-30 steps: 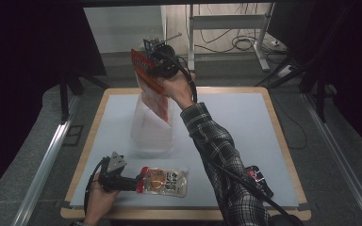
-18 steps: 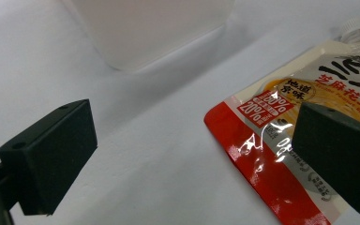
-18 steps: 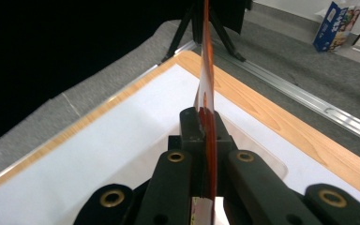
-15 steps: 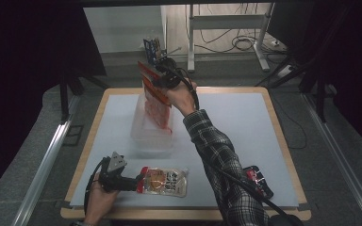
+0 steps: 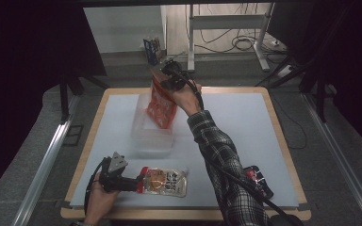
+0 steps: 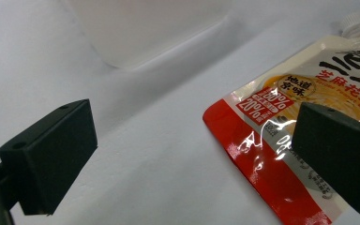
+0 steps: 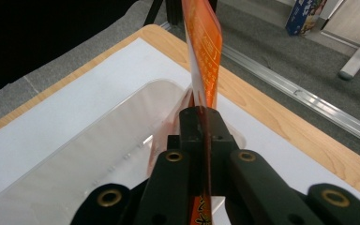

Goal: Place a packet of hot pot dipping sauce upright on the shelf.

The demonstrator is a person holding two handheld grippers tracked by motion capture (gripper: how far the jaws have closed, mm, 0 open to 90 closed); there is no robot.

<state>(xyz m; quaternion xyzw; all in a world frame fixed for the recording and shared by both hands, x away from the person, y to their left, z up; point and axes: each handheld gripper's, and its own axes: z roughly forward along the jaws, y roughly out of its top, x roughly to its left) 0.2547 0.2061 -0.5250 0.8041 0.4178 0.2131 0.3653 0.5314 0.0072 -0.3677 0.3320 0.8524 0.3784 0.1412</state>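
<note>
My right gripper (image 5: 168,81) is shut on the top edge of an orange-red pouch (image 5: 162,107). The pouch hangs upright, with its lower end inside a clear plastic container (image 5: 151,134) at the table's middle-left. In the right gripper view the pouch (image 7: 205,56) stands edge-on between the closed jaws of my right gripper (image 7: 202,123), above the container (image 7: 93,159). A spouted food pouch (image 5: 166,181) lies flat near the front edge. My left gripper (image 5: 138,184) rests at its red end, open. In the left gripper view this gripper (image 6: 192,145) has its jaws wide apart, the spouted pouch (image 6: 281,108) under the right one.
A small red and black object (image 5: 258,181) lies at the table's front right, beside the plaid sleeve (image 5: 221,160). The white mat (image 5: 245,122) is bordered by a wooden table rim (image 5: 283,141). A blue box (image 5: 153,47) stands on the floor beyond the table.
The right gripper has lowered the orange-red pouch, moving it slightly right and down into the clear container. The left gripper and the spouted pouch have stayed put.
</note>
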